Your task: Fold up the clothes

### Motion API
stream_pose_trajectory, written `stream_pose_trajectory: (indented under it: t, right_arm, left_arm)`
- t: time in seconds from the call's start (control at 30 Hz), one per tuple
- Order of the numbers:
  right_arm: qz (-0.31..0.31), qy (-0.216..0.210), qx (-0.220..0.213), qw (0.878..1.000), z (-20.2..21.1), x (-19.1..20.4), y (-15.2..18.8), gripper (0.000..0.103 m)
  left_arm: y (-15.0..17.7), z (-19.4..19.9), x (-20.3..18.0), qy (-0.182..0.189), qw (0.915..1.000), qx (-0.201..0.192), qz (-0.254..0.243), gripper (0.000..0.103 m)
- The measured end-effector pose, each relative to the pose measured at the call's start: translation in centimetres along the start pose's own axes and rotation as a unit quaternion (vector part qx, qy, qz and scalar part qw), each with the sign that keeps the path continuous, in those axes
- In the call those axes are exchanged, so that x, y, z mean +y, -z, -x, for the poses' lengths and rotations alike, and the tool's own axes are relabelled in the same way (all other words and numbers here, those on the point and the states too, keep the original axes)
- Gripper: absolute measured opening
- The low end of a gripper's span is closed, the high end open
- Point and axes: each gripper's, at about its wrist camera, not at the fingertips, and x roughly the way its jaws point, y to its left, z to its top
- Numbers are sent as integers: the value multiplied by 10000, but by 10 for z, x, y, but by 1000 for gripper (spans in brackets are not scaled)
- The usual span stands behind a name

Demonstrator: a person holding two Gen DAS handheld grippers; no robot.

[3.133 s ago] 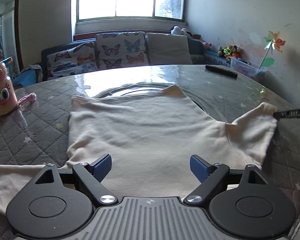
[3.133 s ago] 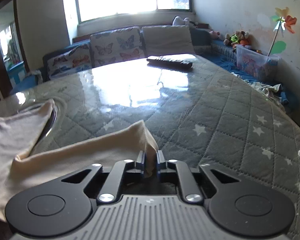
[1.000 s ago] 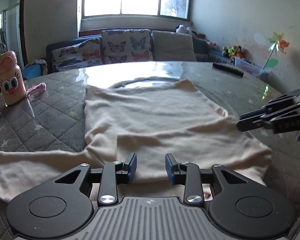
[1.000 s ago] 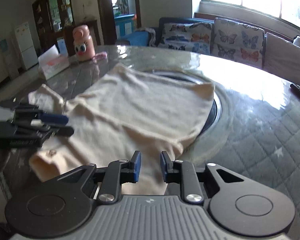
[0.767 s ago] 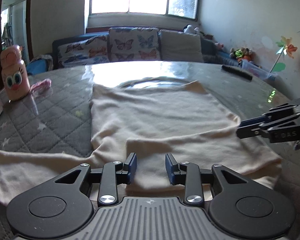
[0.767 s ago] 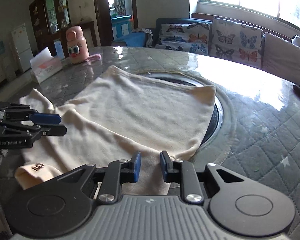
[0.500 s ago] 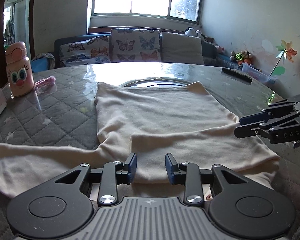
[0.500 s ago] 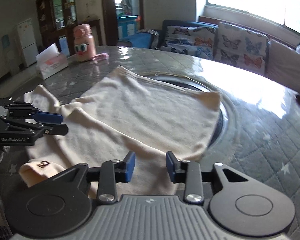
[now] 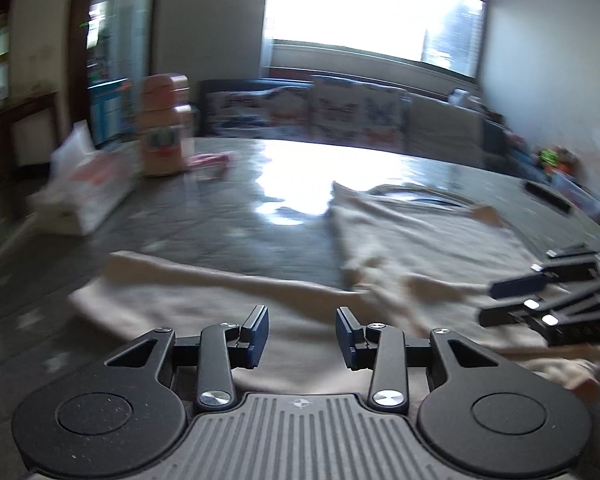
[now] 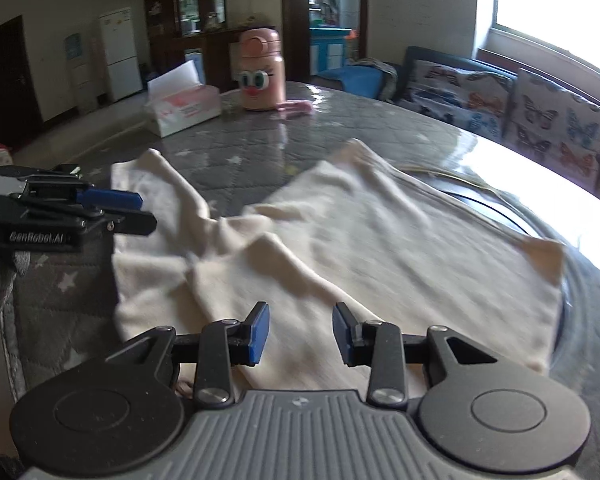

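A cream long-sleeved garment (image 10: 380,240) lies spread on the grey quilted table (image 10: 260,140), one sleeve folded across its body. In the blurred left wrist view its other sleeve (image 9: 204,288) stretches left over the table. My left gripper (image 9: 302,336) hangs open just above that sleeve, holding nothing; it also shows in the right wrist view (image 10: 112,212). Over the garment's near edge my right gripper (image 10: 300,332) stands open and empty, and its fingers show at the right of the left wrist view (image 9: 540,296).
A pink cartoon-faced bottle (image 10: 260,76) and a tissue box (image 10: 180,108) stand at the table's far side, beside a small pink item (image 10: 296,108). A dark remote (image 9: 548,196) lies far right. A sofa with butterfly cushions (image 10: 532,120) runs behind the table.
Both grippers have opened wider. The left wrist view has swung left toward the outstretched sleeve and blurred with motion. The right sleeve now lies folded across the garment's body.
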Motion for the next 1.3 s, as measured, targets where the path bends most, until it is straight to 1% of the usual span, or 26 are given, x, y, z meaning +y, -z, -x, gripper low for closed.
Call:
stream_pose_trajectory:
  t: [0.13,0.2,0.27,0.4,0.5,0.7,0.77,0.8,0.83,0.87,0.9,0.93,1.0,1.1,1.2,1.3]
  right_arm:
    - [105,-140,63,9998,-12,12,-4,35]
    - [231,-164,88,9996,-18,20,-4,37]
    - [327,-162,76,9993,-19,25,-5,38]
    - [330,-199,65,9992,-15,26,-6,38]
    - [282,-170,28,9995,-7,24,-3,39]
    - [187,-111,-46,9998,9,19,3,40]
    - [155,-91,-71,9998,15,17,5,41]
    - [139,-82,-84,9998,18,17,6,41]
    - [123,-72,-96,9999,20,16,7,41]
    - [108,-62,-109,9999,23,15,8,41]
    - [92,-52,-121,9999,26,14,9,41]
    - [76,-42,-133,9999,29,13,10,41]
    - [23,-3,-162,9999,34,11,13,41]
    - [-115,85,-208,9997,43,3,19,41]
    - [-349,193,-250,9989,51,-10,27,41]
    - [-541,293,-286,9977,59,-20,34,41]
  left_arm:
    - [0,2,31,-528,9981,-13,332,43]
    - [1,3,46,-785,9958,-36,472,46]
    - [-1,3,58,-1031,9927,-66,626,49]
    - [-4,-1,81,-1452,9848,-47,948,50]
    - [-5,-11,92,-1656,9799,47,1112,50]
    - [-10,-26,102,-1736,9761,135,1300,48]
    - [-11,-30,105,-1774,9750,144,1333,43]
    - [-12,-32,106,-1800,9746,129,1326,36]
    - [-14,-30,105,-1772,9750,93,1341,22]
    - [-16,-29,104,-1739,9754,55,1356,18]
    - [-18,-27,104,-1707,9757,17,1372,11]
    - [-20,-25,103,-1674,9761,-21,1388,7]
    - [-24,-22,102,-1608,9767,-97,1419,6]
    - [-37,-7,83,-1384,9817,-380,1251,5]
    - [-51,8,56,-1019,9872,-644,1045,5]
    - [-66,23,24,-533,9912,-896,820,5]
